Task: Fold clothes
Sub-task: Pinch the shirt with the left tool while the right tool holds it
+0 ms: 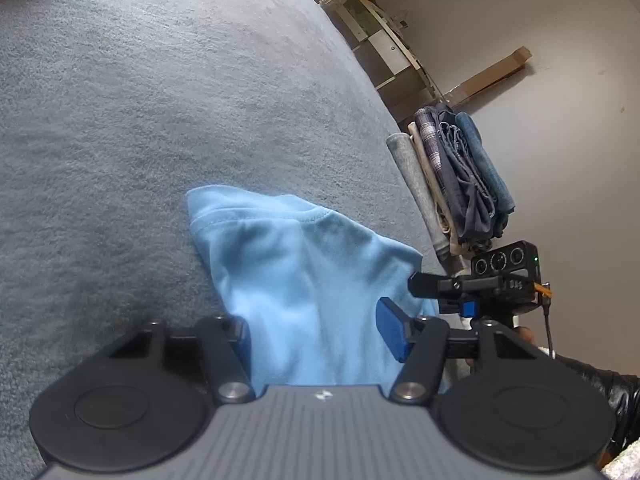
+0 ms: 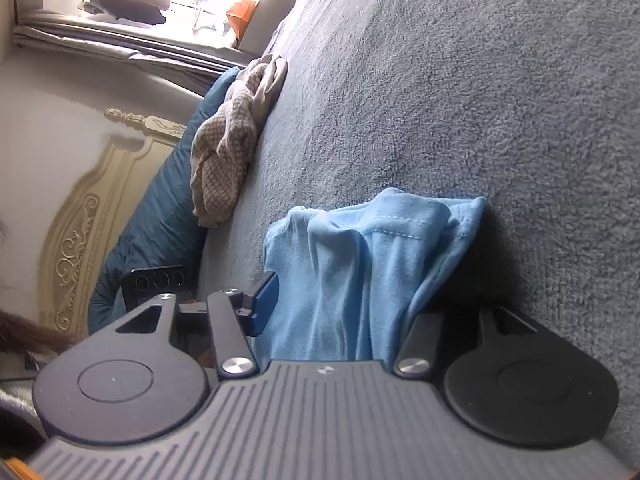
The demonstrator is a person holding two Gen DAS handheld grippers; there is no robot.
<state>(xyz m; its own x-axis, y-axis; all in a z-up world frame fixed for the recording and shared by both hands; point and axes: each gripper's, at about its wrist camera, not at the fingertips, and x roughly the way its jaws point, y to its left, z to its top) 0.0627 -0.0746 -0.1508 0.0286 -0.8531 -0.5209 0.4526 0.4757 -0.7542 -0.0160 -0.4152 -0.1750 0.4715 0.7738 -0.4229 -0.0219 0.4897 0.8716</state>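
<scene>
A light blue garment lies bunched on the grey blanket. My left gripper straddles its near end, and the cloth fills the gap between the blue pads, which stand well apart. To the right, my right gripper reaches into the same garment's edge. In the right wrist view the blue garment rises between the fingers of my right gripper. Its left pad sits against the cloth, and the cloth drapes over the right finger and hides it. I see no pad squeezing the fabric.
A stack of folded clothes stands at the bed's right edge, with a cardboard strip on the floor beyond. A beige checked garment rests against a blue pillow by the ornate headboard. A black sleeve shows at lower right.
</scene>
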